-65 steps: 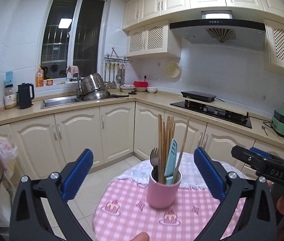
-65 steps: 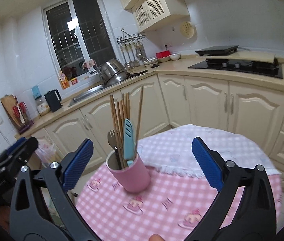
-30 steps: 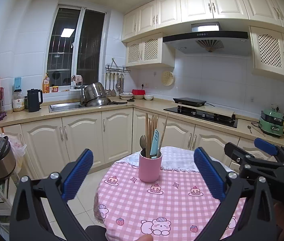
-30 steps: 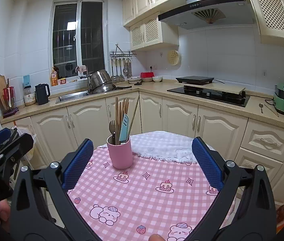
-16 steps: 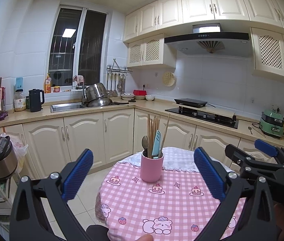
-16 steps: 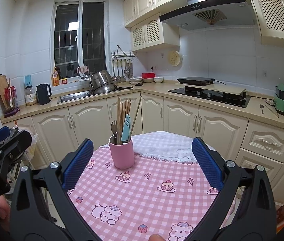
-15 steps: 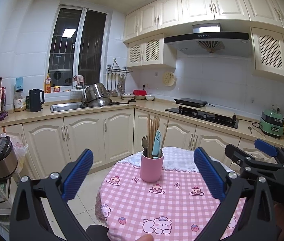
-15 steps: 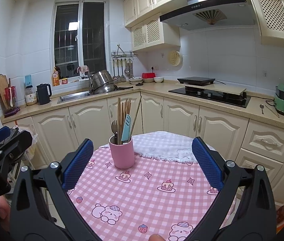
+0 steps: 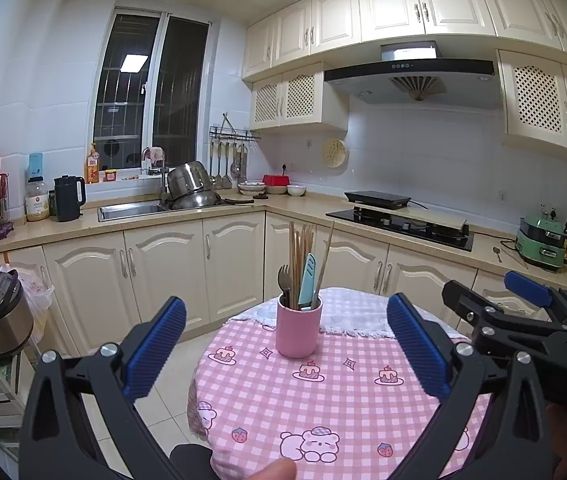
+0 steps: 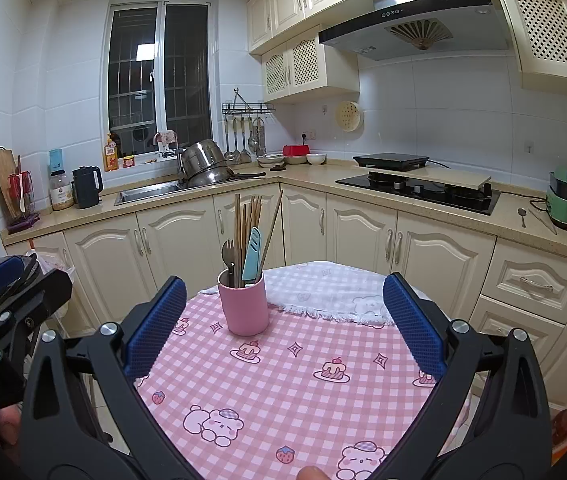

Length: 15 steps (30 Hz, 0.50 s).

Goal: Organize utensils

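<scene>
The chopsticks, fork and blue utensil stand in the pink cup on the table, so the sorting looks done, with the left gripper and right gripper wide open, empty, well back.

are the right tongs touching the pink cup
Apart. The right wrist view shows the open right tongs held short of the pink cup, checked tablecloth visible between them.

Two black plastic grippers, left gripper and right gripper, each with ribbed blue pads, silver screws at the joints. Faint white lettering at lower left. Bare fingertip at bottom edge.
</scene>
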### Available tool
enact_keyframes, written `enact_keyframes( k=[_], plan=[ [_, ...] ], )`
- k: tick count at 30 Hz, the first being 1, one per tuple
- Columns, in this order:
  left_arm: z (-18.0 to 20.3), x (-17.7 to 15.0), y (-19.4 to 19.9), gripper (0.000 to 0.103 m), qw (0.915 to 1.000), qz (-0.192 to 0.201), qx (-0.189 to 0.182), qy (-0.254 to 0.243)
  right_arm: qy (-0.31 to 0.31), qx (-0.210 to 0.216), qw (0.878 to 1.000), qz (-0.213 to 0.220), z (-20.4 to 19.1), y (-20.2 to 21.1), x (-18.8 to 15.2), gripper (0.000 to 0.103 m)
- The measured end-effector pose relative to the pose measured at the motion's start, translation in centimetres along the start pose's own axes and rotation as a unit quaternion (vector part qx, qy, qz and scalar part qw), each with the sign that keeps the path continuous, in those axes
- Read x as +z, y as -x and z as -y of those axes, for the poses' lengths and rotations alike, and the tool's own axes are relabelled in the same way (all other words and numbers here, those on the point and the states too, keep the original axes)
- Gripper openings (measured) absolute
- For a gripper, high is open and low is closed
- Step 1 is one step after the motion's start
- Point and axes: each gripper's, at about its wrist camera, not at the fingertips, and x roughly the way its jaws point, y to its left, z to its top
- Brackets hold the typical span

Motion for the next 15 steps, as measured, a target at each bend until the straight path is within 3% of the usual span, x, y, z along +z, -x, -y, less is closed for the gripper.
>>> enact_keyframes(
  k=[15],
  plan=[
    [-0.12, -0.44, -0.35, 0.099, 0.9999, -0.008, 0.006, 0.009, 0.001, -0.007, 1.0, 0.003, -0.42, 0.23, 0.19, 0.097]
  ],
)
